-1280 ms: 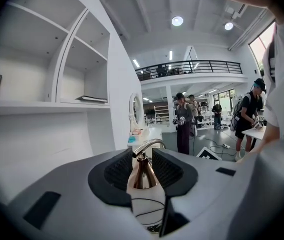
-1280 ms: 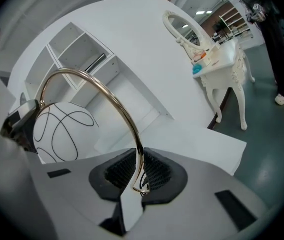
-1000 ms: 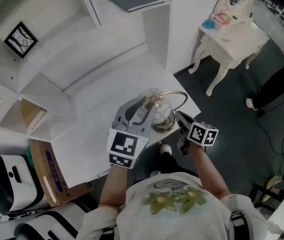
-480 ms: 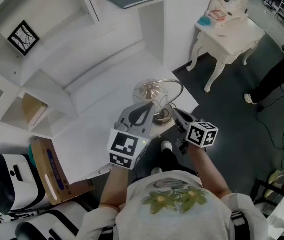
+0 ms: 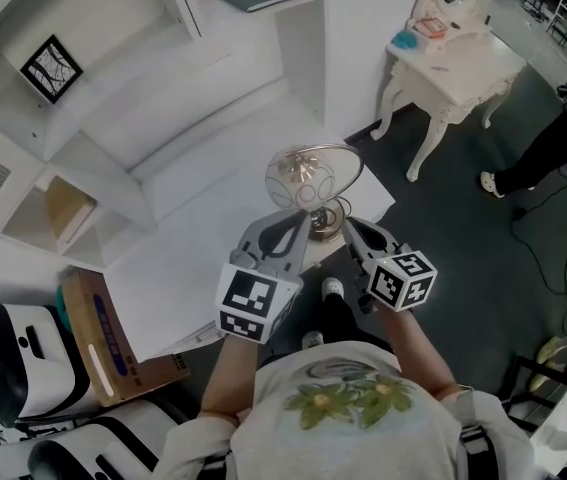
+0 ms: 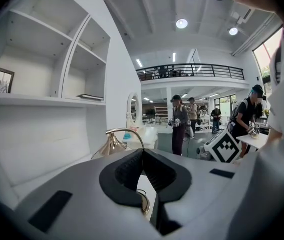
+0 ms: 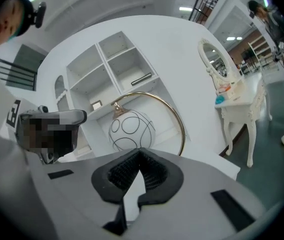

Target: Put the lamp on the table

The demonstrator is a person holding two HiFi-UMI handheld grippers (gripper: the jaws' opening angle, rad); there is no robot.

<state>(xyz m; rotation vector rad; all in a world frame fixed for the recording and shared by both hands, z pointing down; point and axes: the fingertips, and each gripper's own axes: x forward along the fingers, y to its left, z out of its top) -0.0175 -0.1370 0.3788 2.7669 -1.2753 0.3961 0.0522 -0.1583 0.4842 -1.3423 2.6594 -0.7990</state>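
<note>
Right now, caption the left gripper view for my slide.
Left tongs closed on the hoop of the lamp, white shelves beyond.

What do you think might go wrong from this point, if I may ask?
The left gripper, whose jaws have just been closing, pinches only the thin gold hoop of the lamp, so it may swivel or slip. Its base is close to the table edge and might tip off.

The lamp (image 5: pixel 308 183) is at the table's (image 5: pixel 193 258) near edge, between left tool (image 5: pixel 293 230) and right tool (image 5: pixel 355 232), shelves (image 5: pixel 93 158) behind.
</note>
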